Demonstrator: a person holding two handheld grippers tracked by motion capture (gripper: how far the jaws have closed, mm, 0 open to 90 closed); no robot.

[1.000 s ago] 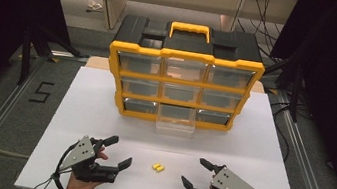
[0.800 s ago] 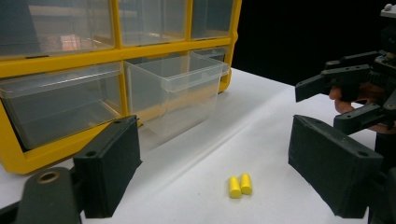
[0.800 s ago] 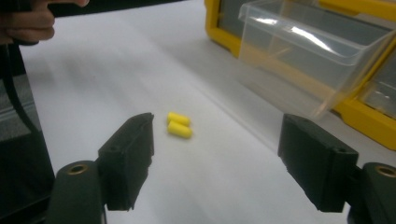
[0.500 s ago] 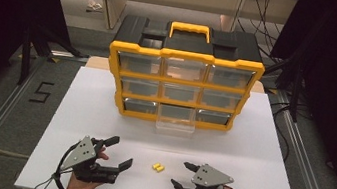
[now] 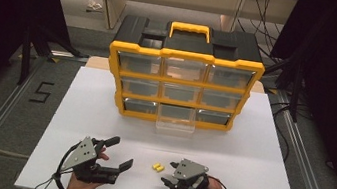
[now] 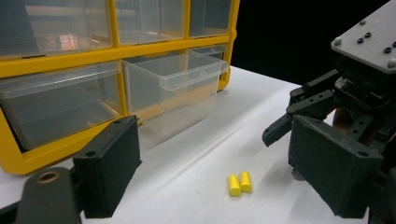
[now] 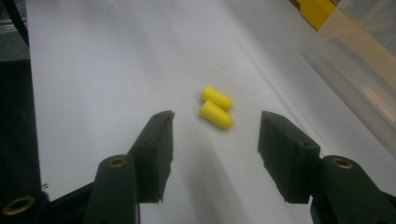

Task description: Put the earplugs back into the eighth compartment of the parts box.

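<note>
Two small yellow earplugs [image 5: 158, 167] lie side by side on the white board near its front edge. My right gripper [image 5: 168, 172] sits low just to their right and points at them. In the right gripper view the earplugs [image 7: 216, 108] lie just ahead of the right gripper [image 7: 215, 136], beyond its tips. Its jaws have just been closing, stand partly open, and nothing is between the pads. My left gripper [image 5: 121, 151] rests open left of the earplugs [image 6: 239, 183], with nothing between its jaws.
A yellow and black drawer organizer [image 5: 183, 84] stands at the back of the white board [image 5: 258, 153]. Its bottom middle clear drawer [image 5: 176, 123] is pulled out towards me. The drawer [image 6: 173, 88] looks empty. Dark floor surrounds the board.
My right gripper has slid left towards the earplugs and dropped a little, and its jaws have narrowed. The left gripper has kept still.
</note>
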